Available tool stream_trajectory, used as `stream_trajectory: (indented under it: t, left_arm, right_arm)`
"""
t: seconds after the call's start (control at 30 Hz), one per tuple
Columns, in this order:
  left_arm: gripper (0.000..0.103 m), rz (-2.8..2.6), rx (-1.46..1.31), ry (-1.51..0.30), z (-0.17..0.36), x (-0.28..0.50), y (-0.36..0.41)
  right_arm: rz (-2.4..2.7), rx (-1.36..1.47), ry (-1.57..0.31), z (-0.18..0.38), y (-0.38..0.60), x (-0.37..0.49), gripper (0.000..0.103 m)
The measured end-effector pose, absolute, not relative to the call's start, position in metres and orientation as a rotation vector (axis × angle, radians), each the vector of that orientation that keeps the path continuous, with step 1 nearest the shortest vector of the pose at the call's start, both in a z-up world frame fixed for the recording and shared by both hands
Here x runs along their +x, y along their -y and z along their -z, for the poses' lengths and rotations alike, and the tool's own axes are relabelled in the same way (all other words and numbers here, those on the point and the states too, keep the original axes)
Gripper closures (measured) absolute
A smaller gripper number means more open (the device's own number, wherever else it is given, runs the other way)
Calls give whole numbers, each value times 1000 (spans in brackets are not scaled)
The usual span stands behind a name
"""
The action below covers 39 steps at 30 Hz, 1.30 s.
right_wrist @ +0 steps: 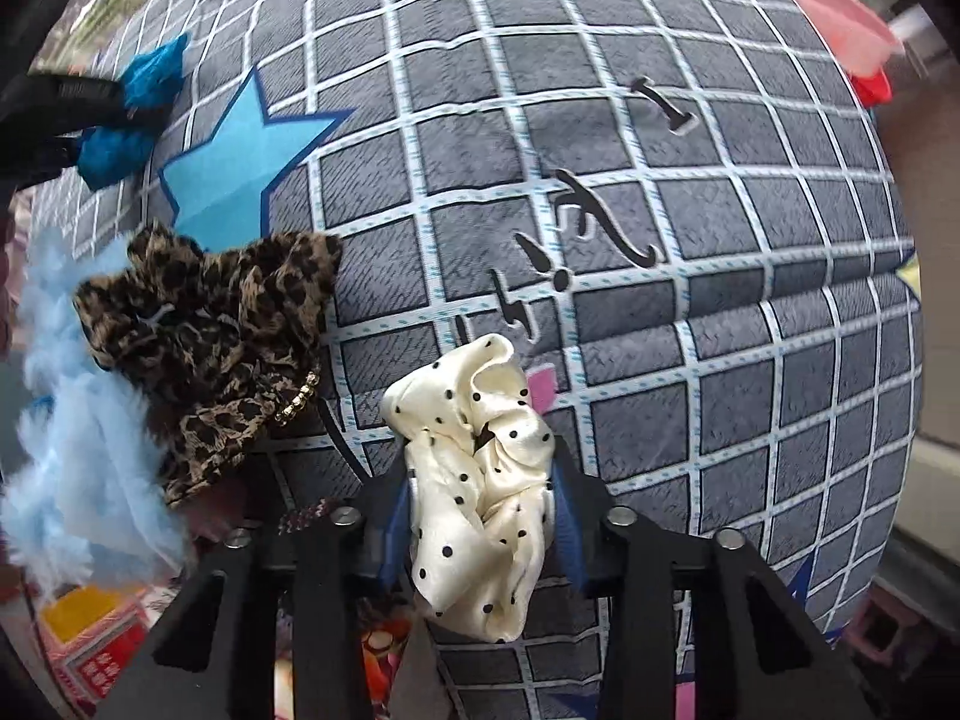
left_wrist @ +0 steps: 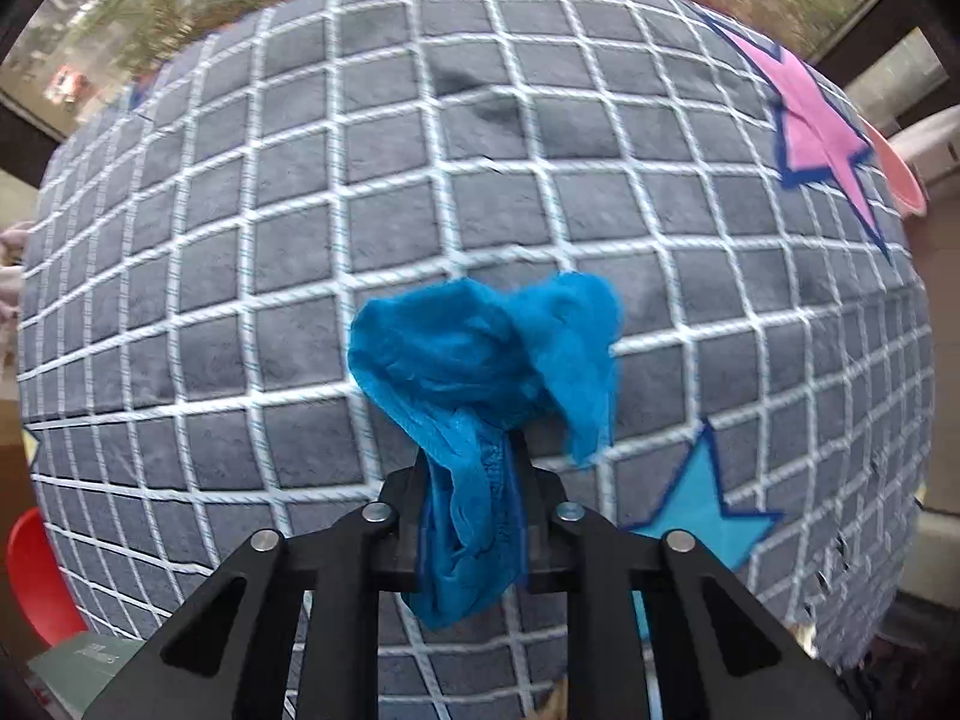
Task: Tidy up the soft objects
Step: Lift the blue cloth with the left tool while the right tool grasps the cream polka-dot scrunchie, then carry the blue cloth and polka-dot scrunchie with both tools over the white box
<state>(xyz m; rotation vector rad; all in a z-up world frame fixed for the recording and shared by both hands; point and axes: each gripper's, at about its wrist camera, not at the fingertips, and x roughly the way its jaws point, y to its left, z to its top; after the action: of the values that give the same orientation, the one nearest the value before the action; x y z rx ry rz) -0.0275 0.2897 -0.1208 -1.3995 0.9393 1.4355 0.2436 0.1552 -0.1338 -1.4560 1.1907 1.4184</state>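
Observation:
My left gripper (left_wrist: 468,450) is shut on a bright blue mesh scrunchie (left_wrist: 480,360), which bunches out past the fingertips above the grey checked cloth (left_wrist: 240,240). My right gripper (right_wrist: 480,468) is shut on a cream satin scrunchie with black dots (right_wrist: 474,462). In the right wrist view a leopard-print scrunchie (right_wrist: 210,330) lies on the cloth at the left, against a fluffy light-blue piece (right_wrist: 72,420). The left gripper with the blue scrunchie (right_wrist: 138,114) shows at that view's upper left.
The grey cloth with white grid lines bears a pink star (left_wrist: 822,132), a blue star (right_wrist: 240,168) and black lettering (right_wrist: 600,228). A pink bowl rim (left_wrist: 900,174) and a red container (left_wrist: 36,576) sit off the cloth's edges. A red and yellow box (right_wrist: 90,642) lies at lower left.

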Motion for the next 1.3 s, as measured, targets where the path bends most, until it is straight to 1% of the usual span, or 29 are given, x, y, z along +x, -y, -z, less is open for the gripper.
stream_trajectory:
  t: [0.17, 0.4, 0.5, 0.87, 1.07, 1.17, 1.3]
  left_arm:
    - [86, -1429, -1348, -905, 114, -15, -248]
    - [86, -1387, -1282, -869, 68, 20, -236]
    - [86, -1364, -1272, -849, 54, 40, -202]
    - [86, -1331, -1243, -848, -9, 96, -141]
    - [86, -1283, -1274, -853, -23, 131, -90]
    - [86, -1252, -1314, -857, -23, 150, -63]
    - [86, -1217, -1332, -909, -18, 172, -33]
  right_arm:
    - [-1439, -1392, -1213, 116, -156, 260, 65]
    - [-1447, -1345, -1239, 90, -155, 282, 65]
    - [-1457, -1328, -1242, 78, -158, 291, 65]
    - [-1509, -1306, -1267, 48, -143, 328, 65]
    - [-1544, -1333, -1281, 41, -127, 340, 65]
    - [-1553, -1341, -1314, 42, -116, 347, 65]
    - [-1573, -1369, -1338, 43, -102, 351, 65]
